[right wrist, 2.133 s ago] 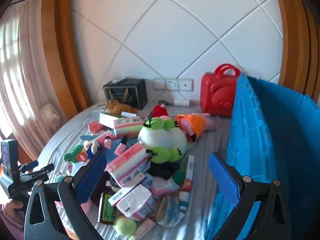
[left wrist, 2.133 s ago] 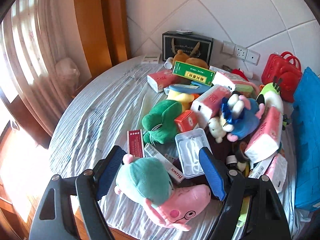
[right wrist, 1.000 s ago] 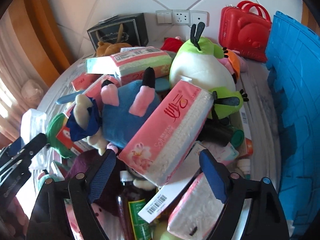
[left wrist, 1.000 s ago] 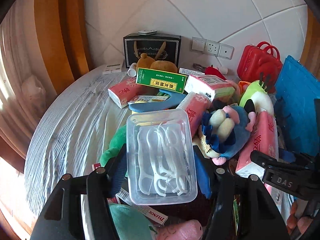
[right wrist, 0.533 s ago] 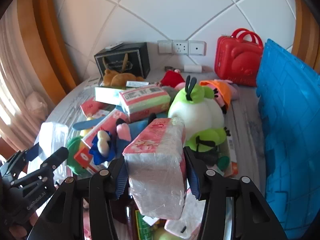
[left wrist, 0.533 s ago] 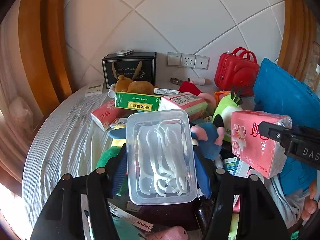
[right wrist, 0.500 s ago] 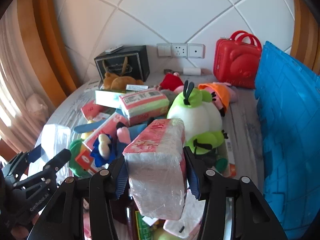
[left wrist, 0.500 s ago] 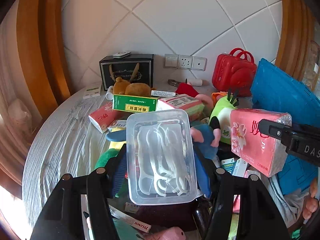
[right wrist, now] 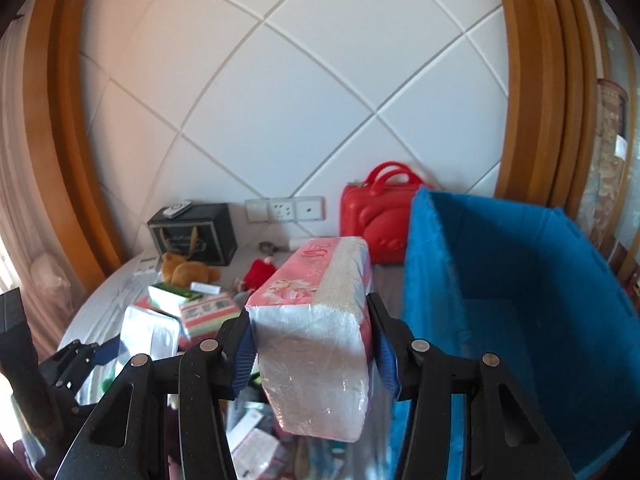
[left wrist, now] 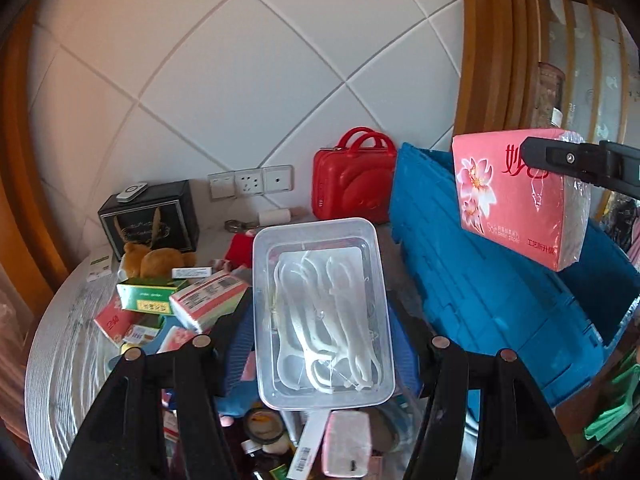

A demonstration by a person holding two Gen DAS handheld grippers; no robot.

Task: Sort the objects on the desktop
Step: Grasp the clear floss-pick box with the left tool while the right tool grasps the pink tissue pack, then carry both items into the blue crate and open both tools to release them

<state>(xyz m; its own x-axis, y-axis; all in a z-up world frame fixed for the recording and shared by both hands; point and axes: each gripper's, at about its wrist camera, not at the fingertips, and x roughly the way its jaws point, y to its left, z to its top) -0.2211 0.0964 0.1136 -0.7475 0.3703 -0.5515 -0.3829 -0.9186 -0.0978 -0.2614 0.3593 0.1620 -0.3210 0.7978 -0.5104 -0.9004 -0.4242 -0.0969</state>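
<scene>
My left gripper [left wrist: 324,344] has its jaws clamped on a clear plastic box of white floss picks [left wrist: 322,312]; my right gripper [right wrist: 312,350] has its jaws clamped on a pink plastic-wrapped tissue pack [right wrist: 316,320]. Both are lifted off the bench [left wrist: 68,344]. Beyond and right of the right jaws stands one blue plastic crate [right wrist: 520,300], and what I can see of its inside looks empty, so sorting has barely begun. Below and left of the jaws a heap remains: at least three more tissue packs, one green carton [left wrist: 150,298], one brown plush toy [left wrist: 154,258]. Farther back: one black box [left wrist: 150,222], one red toy suitcase [left wrist: 354,182].
</scene>
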